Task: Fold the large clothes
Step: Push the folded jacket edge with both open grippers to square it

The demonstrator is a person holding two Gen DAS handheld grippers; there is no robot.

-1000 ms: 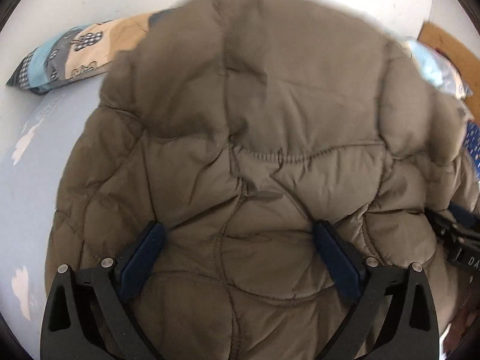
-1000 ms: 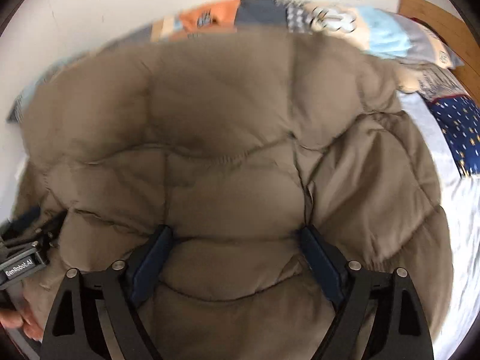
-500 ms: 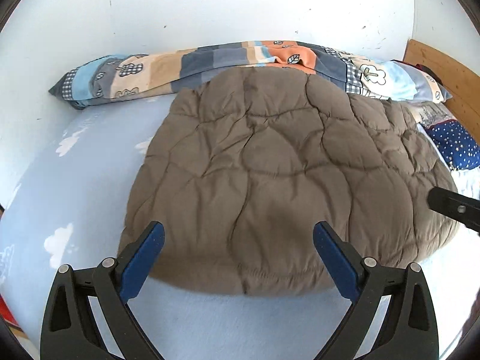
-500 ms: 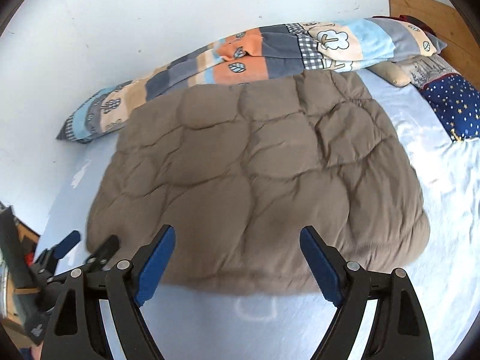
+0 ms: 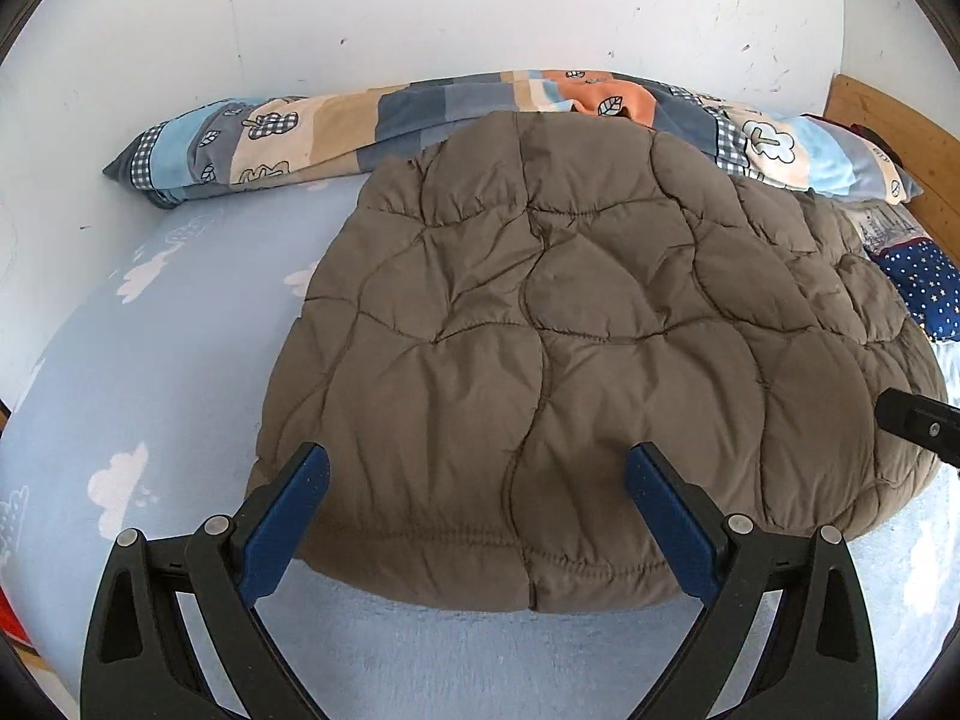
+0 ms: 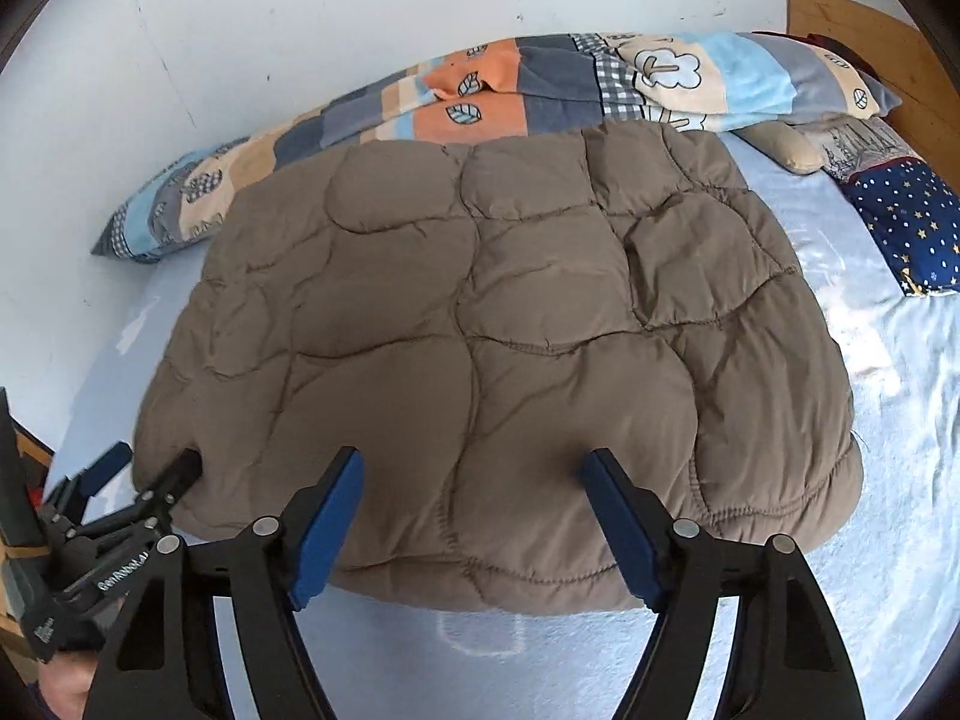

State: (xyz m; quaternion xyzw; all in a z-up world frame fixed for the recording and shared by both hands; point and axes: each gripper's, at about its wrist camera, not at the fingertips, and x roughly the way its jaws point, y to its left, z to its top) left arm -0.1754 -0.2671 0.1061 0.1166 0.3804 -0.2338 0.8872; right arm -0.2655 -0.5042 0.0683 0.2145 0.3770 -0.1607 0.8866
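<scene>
From where I sit, the brown quilted jacket (image 5: 570, 360) lies puffed up on the light blue bed (image 5: 150, 360), its far edge against the patchwork pillow (image 5: 288, 132) along the wall. It lies straight ahead of both grippers, its near hem running crosswise in front of them, so the long way of the bundle is left to right.

My left gripper (image 5: 477, 516) is spread wide with nothing between its blue pads, hovering over the near hem toward the jacket's left end. My right gripper (image 6: 471, 516) is just as wide and empty, over the hem nearer the middle and right. In the right view the left gripper (image 6: 144, 468) sits at the jacket's left corner.

I judge the next fold would go across the long axis, each gripper taking its own end; the left is nearer the left corner.
</scene>
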